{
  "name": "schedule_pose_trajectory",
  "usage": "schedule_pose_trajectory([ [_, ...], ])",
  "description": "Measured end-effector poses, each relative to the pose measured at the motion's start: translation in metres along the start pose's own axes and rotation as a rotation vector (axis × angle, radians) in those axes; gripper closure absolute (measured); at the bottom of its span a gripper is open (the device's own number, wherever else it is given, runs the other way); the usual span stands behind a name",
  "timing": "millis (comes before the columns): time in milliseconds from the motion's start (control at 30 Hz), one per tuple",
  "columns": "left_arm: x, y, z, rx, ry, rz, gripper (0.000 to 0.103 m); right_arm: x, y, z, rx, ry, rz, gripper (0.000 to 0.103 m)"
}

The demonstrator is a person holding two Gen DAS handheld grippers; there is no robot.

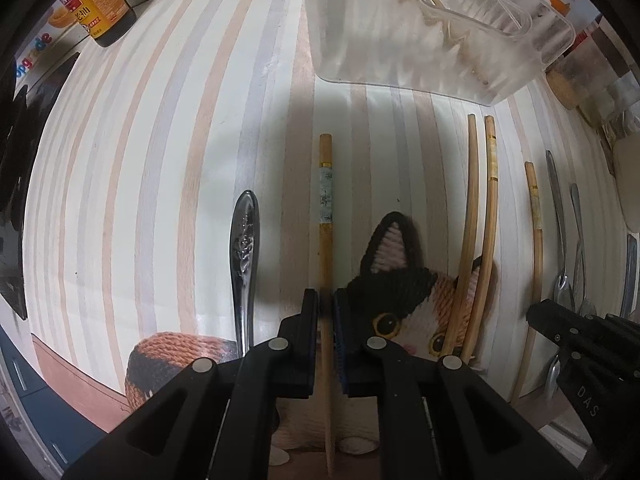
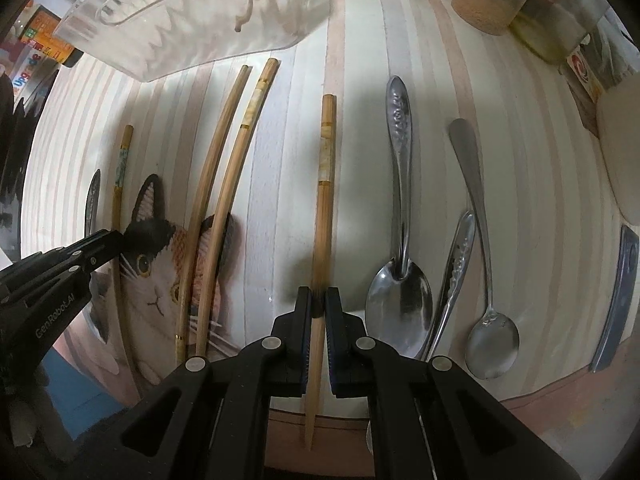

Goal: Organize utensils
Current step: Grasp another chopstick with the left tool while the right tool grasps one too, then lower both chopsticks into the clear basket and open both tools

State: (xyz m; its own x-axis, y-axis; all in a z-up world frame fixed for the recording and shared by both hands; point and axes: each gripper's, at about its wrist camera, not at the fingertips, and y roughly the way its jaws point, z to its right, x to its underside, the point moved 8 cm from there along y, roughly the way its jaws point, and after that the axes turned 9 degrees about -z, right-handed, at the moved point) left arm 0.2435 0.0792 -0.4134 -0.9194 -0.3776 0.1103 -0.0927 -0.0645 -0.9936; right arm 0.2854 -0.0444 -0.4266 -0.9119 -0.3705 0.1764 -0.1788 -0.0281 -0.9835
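Striped pale tablecloth (image 1: 160,160), printed with a cat picture (image 1: 404,300), covers the work surface seen from two cameras looking straight down. Nearest the left camera, the left gripper (image 1: 326,304) is clenched on a patterned chopstick (image 1: 325,200), its pads pressing the shaft from either side. That stick's long axis runs directly away from the fingers, in line with them, its thin tip trailing back under the gripper. Just to its left lies an ornate spoon handle (image 1: 245,240), parallel and apart. Nearest the right camera, the right gripper (image 2: 318,304) is likewise clamped on a second chopstick (image 2: 326,184), also lying straight ahead along the fingers. Between the two held sticks, two more loose chopsticks (image 2: 224,184) rest across the cat picture, pointing the same way. To the right of the right gripper lie a large spoon (image 2: 400,280), a small spoon (image 2: 490,332) and another ornate handle (image 2: 460,256). Farthest off, beyond the chopstick ends, stands a clear plastic utensil holder (image 2: 192,20) with something wooden already inside. It sits ahead and between the hands, seemingly about as near to one as the other. Each stick would likely need lifting and carrying forward lengthwise toward it.
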Motion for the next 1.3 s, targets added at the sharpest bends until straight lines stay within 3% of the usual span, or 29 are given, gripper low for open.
schedule_pose_trajectory([
  [167,-0.001,-0.001,-0.004,-0.003,0.007,0.000,0.095,-0.001,-0.004,-0.011,-0.020,0.013,-0.001,0.096],
  [433,0.000,0.000,-0.007,-0.014,-0.001,0.013,0.099,-0.002,0.000,0.013,-0.037,0.031,0.010,0.097],
  [533,-0.001,-0.016,-0.012,-0.049,-0.006,0.065,0.099,-0.001,-0.005,0.020,-0.017,0.047,0.042,0.097],
  [800,-0.010,-0.106,-0.045,-0.073,-0.070,0.252,0.099,-0.009,-0.069,0.041,-0.093,0.073,0.186,0.097],
  [1033,-0.048,-0.203,-0.056,0.034,-0.092,0.395,0.099,-0.045,-0.167,0.043,-0.208,0.054,0.333,0.097],
  [1167,-0.087,-0.247,-0.035,0.222,-0.064,0.393,0.099,-0.087,-0.208,0.037,-0.299,0.048,0.366,0.097],
  [1300,-0.142,-0.268,-0.009,0.263,-0.009,0.381,0.099,-0.141,-0.226,0.024,-0.337,0.052,0.374,0.097],
])
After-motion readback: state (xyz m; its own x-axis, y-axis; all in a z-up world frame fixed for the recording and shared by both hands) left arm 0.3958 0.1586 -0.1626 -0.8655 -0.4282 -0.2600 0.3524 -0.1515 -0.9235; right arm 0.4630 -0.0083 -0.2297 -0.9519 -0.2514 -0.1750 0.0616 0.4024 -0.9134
